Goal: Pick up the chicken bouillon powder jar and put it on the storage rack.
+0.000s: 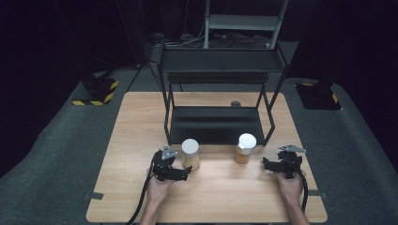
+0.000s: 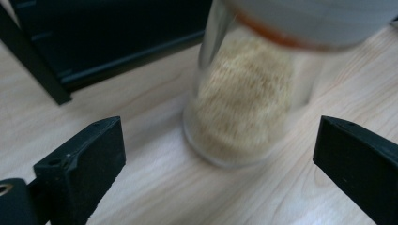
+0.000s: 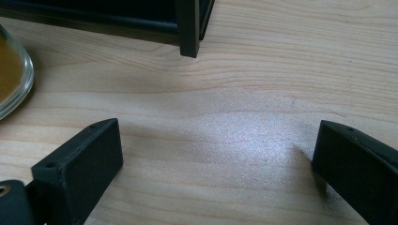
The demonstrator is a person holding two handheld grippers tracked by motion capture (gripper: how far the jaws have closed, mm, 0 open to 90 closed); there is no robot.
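Here, the left claw (image 1: pixel 187 172) stands wide open just short of the jar of pale grain (image 1: pixel 190 153), which rises upright straight ahead of it on the wooden surface (image 1: pixel 141 140). In the left gripper view the jar (image 2: pixel 244 98) sits ahead of the two black jaws, a little toward the right-hand one, its base beyond their tips and neither pad touching the glass. The jar's long axis is vertical, its grey lid overhead of the claw, so a level advance would likely bring the jaws to either side of the lower wall. The left hand (image 1: pixel 159 187) is plainly the nearer to this jar; the right claw (image 1: pixel 264 163) lies well apart from it, off to the far side, with its own jaws spread and nothing between them, bare wood showing in the right gripper view. Nearer to that right claw stands a second jar with amber contents (image 1: pixel 245 148), off to the claw's left and slightly ahead, its glass edge (image 3: pixel 14 79) just catching the left margin of the right gripper view. Beyond both jars, past the claws' reach for now, stands the black shelf rack (image 1: pixel 216 122), one of its legs (image 3: pixel 189 28) ahead of the right claw. The pale jar appears the likelier to be taken first, since the left claw already faces it squarely.
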